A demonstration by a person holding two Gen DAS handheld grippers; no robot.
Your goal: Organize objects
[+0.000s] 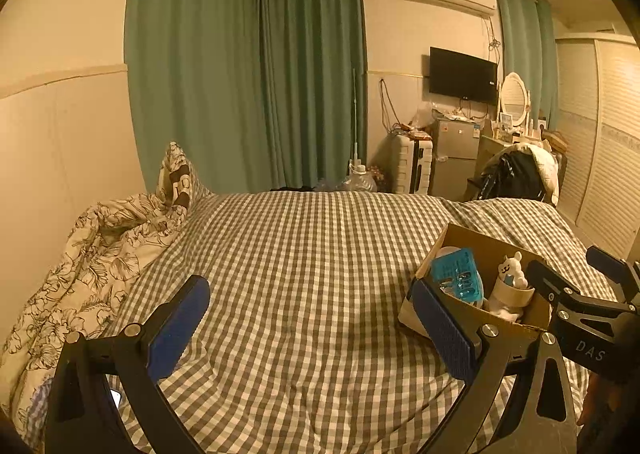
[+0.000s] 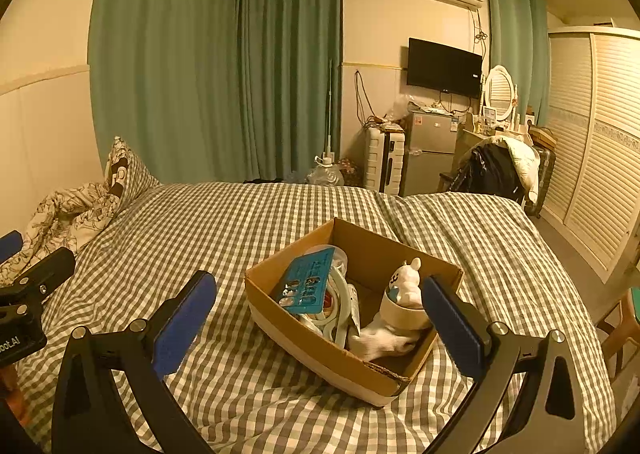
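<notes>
An open cardboard box (image 2: 304,346) sits on the checked bed cover (image 2: 224,222). It holds a blue blister card (image 2: 308,286), a white bunny figure (image 2: 408,282) in a cream cup, a pale cable and a white sock. My right gripper (image 2: 320,322) is open and empty, its fingers either side of the box's near part. My left gripper (image 1: 312,326) is open and empty over bare bed cover, left of the box (image 1: 504,318). The right gripper's fingers (image 1: 560,290) show beside the box in the left wrist view.
A crumpled floral duvet (image 1: 92,254) and pillow lie at the bed's left. Beyond the bed stand green curtains (image 1: 248,66), a suitcase (image 2: 384,158), a small fridge (image 2: 430,150), a wall TV and a chair with clothes (image 2: 500,166). Louvred wardrobe doors (image 2: 592,134) are on the right.
</notes>
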